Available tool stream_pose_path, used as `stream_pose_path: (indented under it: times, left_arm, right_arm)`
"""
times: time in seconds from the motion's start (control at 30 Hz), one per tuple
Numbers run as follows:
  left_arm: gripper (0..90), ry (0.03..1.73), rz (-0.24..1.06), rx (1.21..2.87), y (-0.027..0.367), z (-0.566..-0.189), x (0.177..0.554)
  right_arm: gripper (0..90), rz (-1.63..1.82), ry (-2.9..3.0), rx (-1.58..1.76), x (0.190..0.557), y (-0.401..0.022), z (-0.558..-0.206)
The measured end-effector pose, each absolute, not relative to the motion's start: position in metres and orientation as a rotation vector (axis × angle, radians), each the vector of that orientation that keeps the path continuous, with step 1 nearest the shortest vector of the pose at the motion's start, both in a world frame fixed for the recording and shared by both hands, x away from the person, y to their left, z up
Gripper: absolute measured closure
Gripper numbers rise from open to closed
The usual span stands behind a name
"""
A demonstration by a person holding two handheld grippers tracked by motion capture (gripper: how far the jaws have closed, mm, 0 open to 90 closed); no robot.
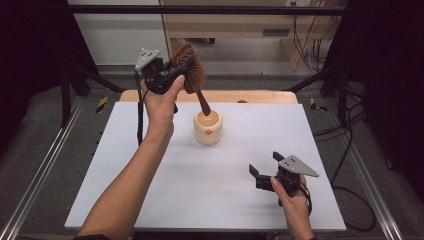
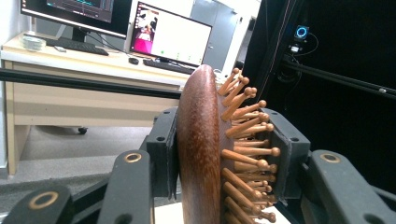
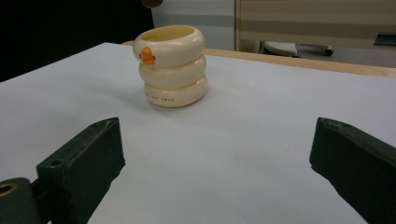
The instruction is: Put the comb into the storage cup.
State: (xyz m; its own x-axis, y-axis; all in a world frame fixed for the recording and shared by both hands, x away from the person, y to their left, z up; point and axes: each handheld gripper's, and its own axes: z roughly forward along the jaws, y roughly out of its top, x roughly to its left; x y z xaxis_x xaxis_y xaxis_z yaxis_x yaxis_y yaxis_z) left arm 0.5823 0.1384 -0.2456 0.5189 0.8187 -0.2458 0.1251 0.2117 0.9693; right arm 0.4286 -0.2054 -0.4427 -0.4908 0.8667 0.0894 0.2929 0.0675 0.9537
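A workroom with a white-topped table (image 1: 210,190) framed by dark curtains.

The table stands on grey carpet between metal floor rails (image 1: 35,185), with black cables (image 1: 350,165) trailing at the right. Beyond it sits a pale wooden desk (image 2: 70,93) carrying two lit monitors (image 2: 168,35) and a keyboard (image 2: 166,66) (possibly a mouse beside it, too small to be sure). A pale wall (image 1: 117,37) closes the back.
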Motion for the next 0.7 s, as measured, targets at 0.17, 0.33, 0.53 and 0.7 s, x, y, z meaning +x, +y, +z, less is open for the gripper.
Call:
stream_pose_path:
  times: [0.17, 0.33, 0.53, 0.7]
  left_arm:
    - [52.2, 0.941, 0.601, 1.293, 0.1372, -0.2471, 0.5843]
    - [52.2, 0.944, 0.610, 1.299, 0.1360, -0.2490, 0.5861]
    - [52.2, 0.950, 0.618, 1.300, 0.1352, -0.2513, 0.5888]
    - [52.2, 0.947, 0.624, 1.308, 0.1328, -0.2536, 0.5899]
  right_arm:
    - [3.3, 1.438, 1.832, 1.155, 0.4286, -0.2055, -0.4428]
    - [3.3, 1.438, 1.830, 1.155, 0.4286, -0.2059, -0.4427]
    - [3.3, 1.438, 1.829, 1.156, 0.4287, -0.2065, -0.4428]
    - [3.3, 1.439, 1.830, 1.159, 0.4287, -0.2074, -0.4430]
